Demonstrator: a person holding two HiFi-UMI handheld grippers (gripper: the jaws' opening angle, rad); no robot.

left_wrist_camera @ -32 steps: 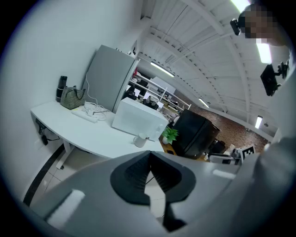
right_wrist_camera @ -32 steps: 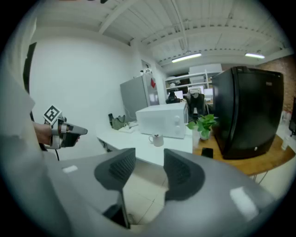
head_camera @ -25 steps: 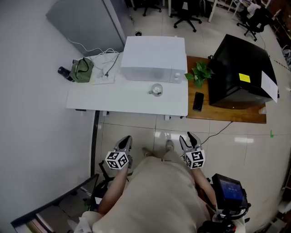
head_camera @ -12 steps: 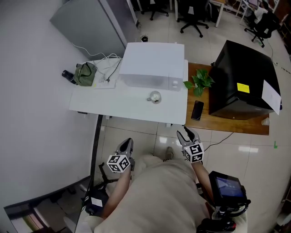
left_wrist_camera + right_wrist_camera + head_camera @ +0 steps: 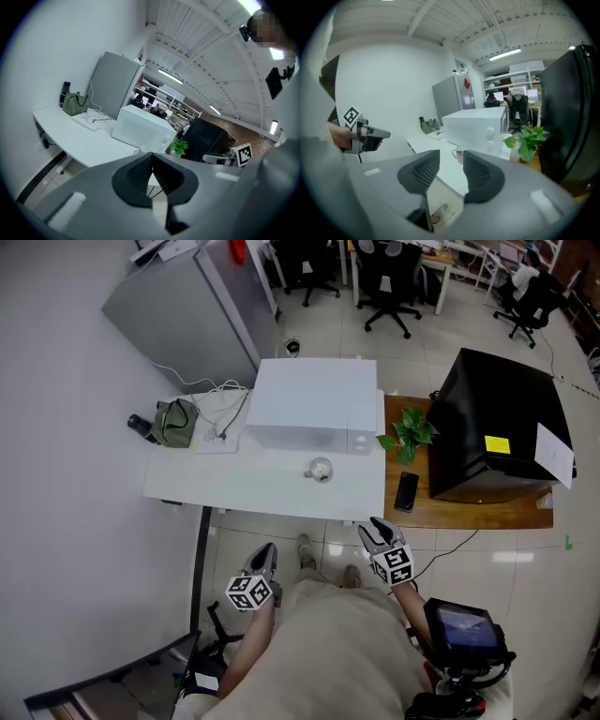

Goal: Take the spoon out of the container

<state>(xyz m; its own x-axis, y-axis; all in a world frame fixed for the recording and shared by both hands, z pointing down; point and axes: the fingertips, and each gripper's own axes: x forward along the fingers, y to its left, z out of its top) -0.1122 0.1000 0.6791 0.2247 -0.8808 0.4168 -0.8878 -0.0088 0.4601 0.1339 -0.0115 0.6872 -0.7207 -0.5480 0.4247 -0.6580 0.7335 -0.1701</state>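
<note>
A small clear glass container (image 5: 321,469) stands on the white table (image 5: 234,486) in front of the microwave; it also shows far off in the right gripper view (image 5: 458,153). The spoon is too small to make out. Both grippers hang over the floor on the near side of the table, well short of the container. My left gripper (image 5: 266,557) (image 5: 151,157) is shut with nothing in it. My right gripper (image 5: 377,531) (image 5: 450,161) points at the table's near right corner; its jaws are closing with a gap still between them and nothing in that gap.
A white microwave (image 5: 314,404) stands at the table's back. A green bag (image 5: 175,420), a dark bottle (image 5: 141,425) and cables (image 5: 220,407) lie at its left end. To the right stands a wooden table (image 5: 487,512) with a plant (image 5: 408,432), a phone (image 5: 406,490) and a black cabinet (image 5: 492,423).
The head view has drifted, so the table sits lower in it. My right gripper has moved up and left toward the table edge. The left gripper has stayed low.
</note>
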